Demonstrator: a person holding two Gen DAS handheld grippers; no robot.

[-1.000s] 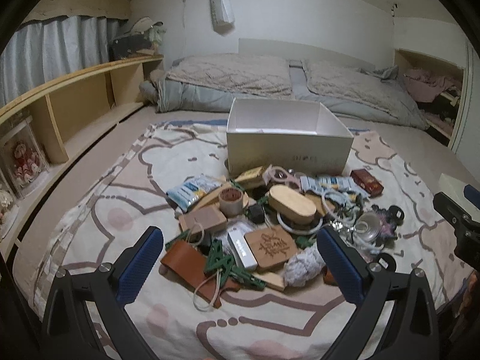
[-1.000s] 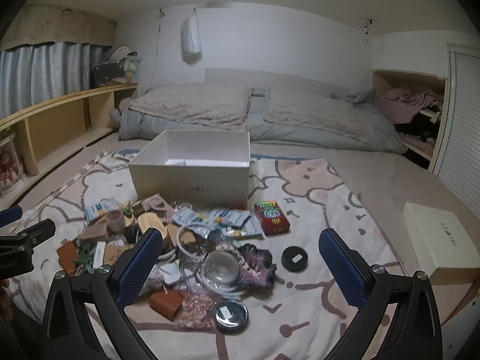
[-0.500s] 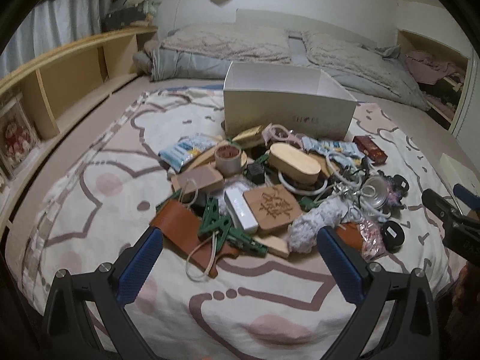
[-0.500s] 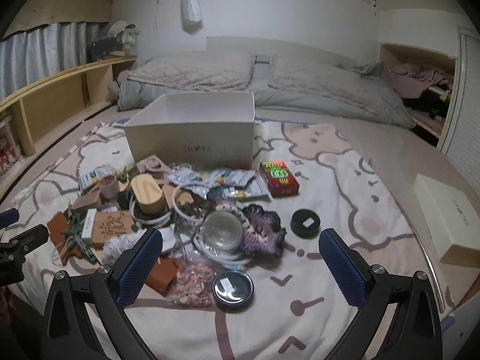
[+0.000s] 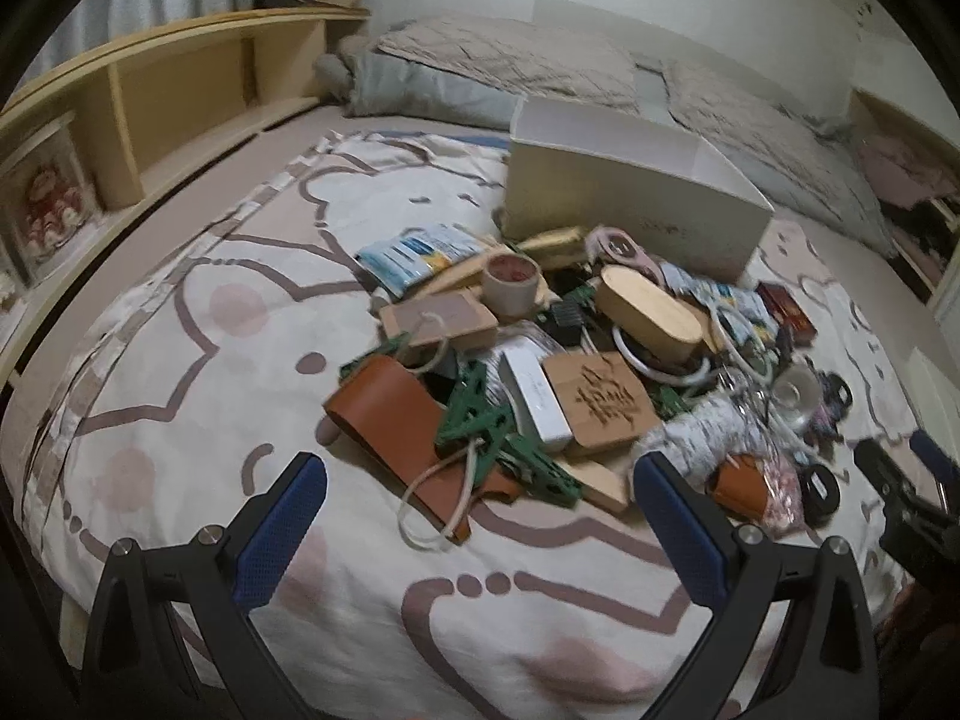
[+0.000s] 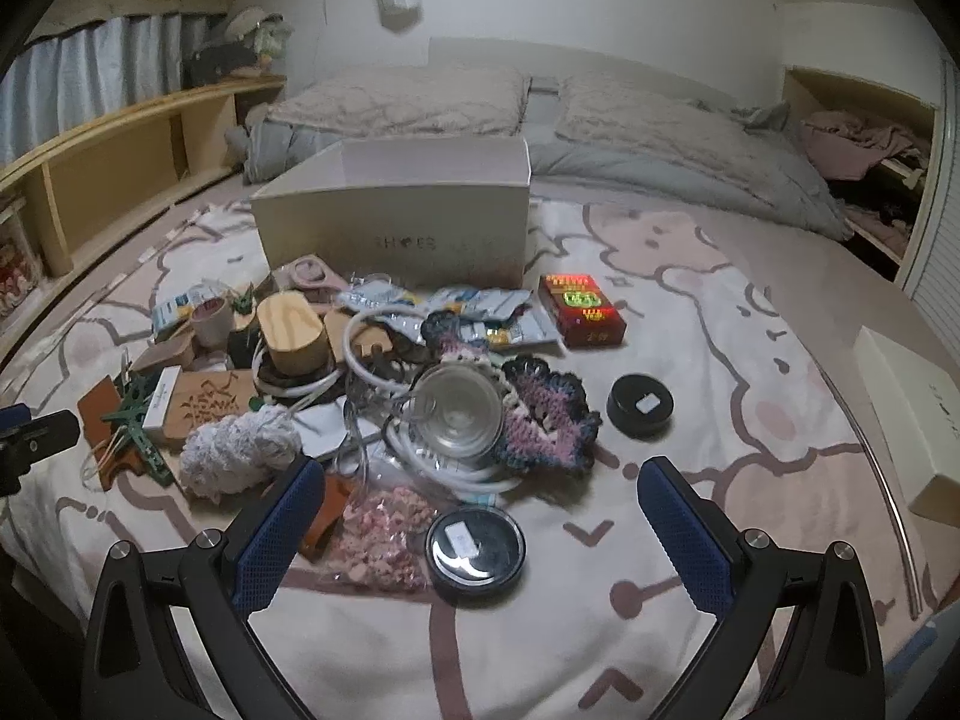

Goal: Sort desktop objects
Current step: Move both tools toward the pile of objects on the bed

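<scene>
Left wrist view: the left gripper (image 5: 477,495), jaws wide apart and empty, has closed in on the clutter since the earlier frame, its nearest item a smooth brown leather sleeve (image 5: 396,420) on the patterned bedspread (image 5: 180,372). Right wrist view: the right gripper (image 6: 474,501), likewise open and empty, has also advanced toward the round black tin (image 6: 475,549), with the white cardboard box (image 6: 393,237) behind the pile.

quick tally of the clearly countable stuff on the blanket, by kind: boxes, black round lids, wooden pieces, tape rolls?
White boxes: 2, the open box and a shut box at the right edge.
Black round lids: 2, and.
Wooden pieces: 2, the oval case and the carved square.
Tape rolls: 1.
Red packs: 1.
Total: 8. The rest of the pile is too tangled to count.
</scene>
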